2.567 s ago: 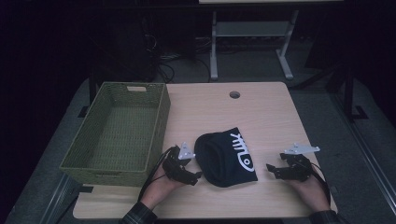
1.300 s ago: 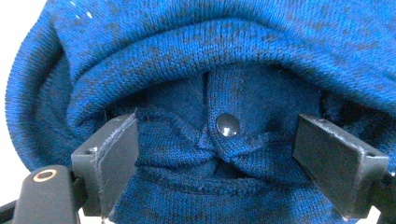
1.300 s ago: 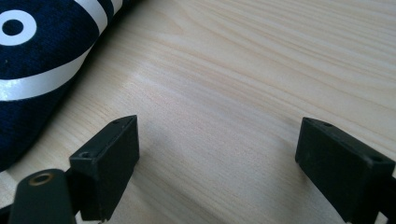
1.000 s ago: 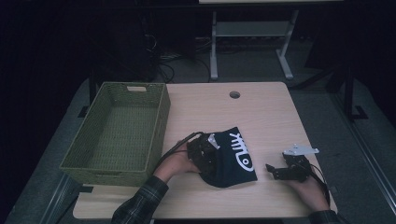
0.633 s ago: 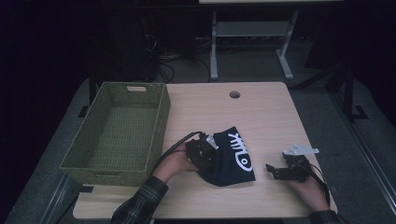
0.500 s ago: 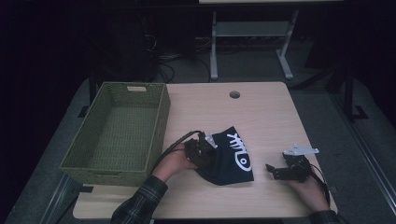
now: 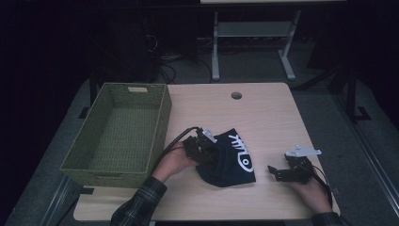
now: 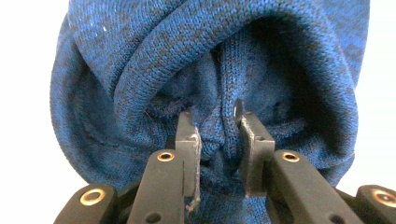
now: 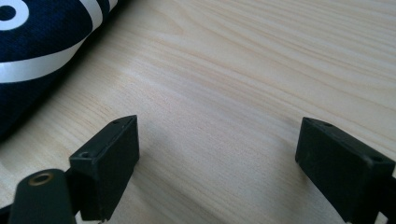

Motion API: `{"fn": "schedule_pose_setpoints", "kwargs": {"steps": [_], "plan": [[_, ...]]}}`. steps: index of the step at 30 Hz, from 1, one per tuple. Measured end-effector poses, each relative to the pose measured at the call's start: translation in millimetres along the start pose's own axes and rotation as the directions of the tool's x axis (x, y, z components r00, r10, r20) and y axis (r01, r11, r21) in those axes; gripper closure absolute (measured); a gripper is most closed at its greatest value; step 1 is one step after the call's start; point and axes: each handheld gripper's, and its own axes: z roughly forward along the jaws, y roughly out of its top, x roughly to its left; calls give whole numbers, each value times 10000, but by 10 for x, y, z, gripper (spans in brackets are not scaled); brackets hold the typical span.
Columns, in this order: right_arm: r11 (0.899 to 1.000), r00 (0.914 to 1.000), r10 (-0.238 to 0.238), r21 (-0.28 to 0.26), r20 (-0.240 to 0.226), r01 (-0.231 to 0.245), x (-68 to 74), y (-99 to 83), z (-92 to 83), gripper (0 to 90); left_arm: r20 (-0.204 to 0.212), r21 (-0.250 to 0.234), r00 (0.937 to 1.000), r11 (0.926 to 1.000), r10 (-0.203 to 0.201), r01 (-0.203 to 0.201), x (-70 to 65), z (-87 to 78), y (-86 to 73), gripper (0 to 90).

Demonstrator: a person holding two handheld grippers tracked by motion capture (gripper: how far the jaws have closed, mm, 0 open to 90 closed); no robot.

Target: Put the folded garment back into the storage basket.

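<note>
A dark blue knit hat (image 7: 235, 160) with white print lies on the near middle of the wooden table (image 7: 263, 117). My left gripper (image 7: 209, 149) is at the hat's left edge and is shut on it. The left gripper view shows a fold of the blue knit hat (image 8: 140, 60) pinched between the jaws of that gripper (image 8: 215, 122). My right gripper (image 7: 274, 173) rests open on the table to the right of the hat, apart from it. In the right gripper view the right gripper (image 9: 219, 135) has wide jaws over bare wood, with the hat's printed edge (image 9: 37, 42) at the upper left.
An empty green woven basket (image 7: 162, 122) stands along the table's left side, close to my left hand. A round cable hole (image 7: 236, 95) sits near the table's far edge. Beyond the table stands a metal frame (image 7: 249, 33) on the floor.
My left gripper moved right onto the hat's left edge and shut on it, bunching the fabric. The right gripper stayed where it was, open.
</note>
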Motion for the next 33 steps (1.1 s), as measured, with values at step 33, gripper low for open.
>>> {"fn": "schedule_pose_setpoints", "kwargs": {"steps": [33], "plan": [[9994, 9995, 210, 282, 229, -216, -1, 9, 22, 23, -158, -778, 9993, 9965, -328, 315, 41, -707, 302, 724]]}}
